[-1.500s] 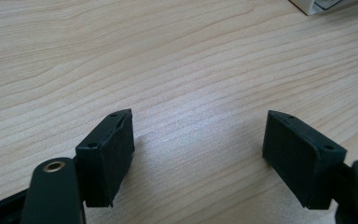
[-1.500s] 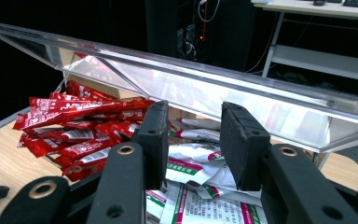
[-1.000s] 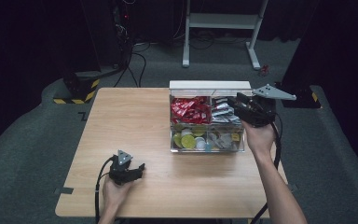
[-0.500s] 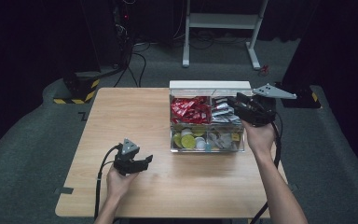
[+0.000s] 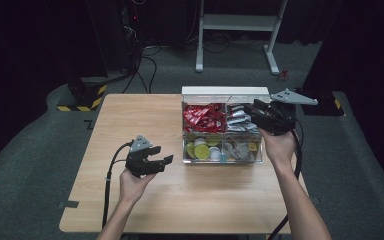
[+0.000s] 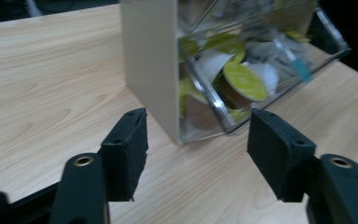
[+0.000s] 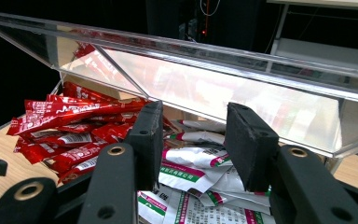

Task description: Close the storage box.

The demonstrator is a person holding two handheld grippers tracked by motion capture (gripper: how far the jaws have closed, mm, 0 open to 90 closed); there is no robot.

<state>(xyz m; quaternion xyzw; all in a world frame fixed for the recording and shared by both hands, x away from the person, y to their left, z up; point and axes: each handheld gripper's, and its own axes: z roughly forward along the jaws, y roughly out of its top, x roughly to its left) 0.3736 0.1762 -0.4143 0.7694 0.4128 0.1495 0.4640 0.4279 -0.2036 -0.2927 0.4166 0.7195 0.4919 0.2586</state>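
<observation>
A clear compartment box (image 5: 222, 161) stands at the table's back right with its lid (image 7: 205, 88) raised. It holds red sachets (image 5: 204, 117), white sachets (image 5: 240, 120) and yellow-green capsules (image 5: 200, 149). My left gripper (image 5: 161, 161) hovers left of the box's front corner, open. Its jaws have just been closing a little with nothing between them. In the left gripper view the left gripper (image 6: 196, 116) faces the box's side wall (image 6: 151, 60) and the capsules (image 6: 244, 79). My right gripper (image 7: 194, 106) is open over the white sachets (image 7: 196, 168), beside the red sachets (image 7: 74, 126), under the lid.
The wooden table (image 5: 130, 120) has bare surface left of and in front of the box. On the dark floor behind are a white metal frame (image 5: 240, 25), cables and a yellow-black striped base (image 5: 82, 100).
My left gripper has risen off the table and come right toward the box, its jaws a bit narrower. The right hand has kept still.
</observation>
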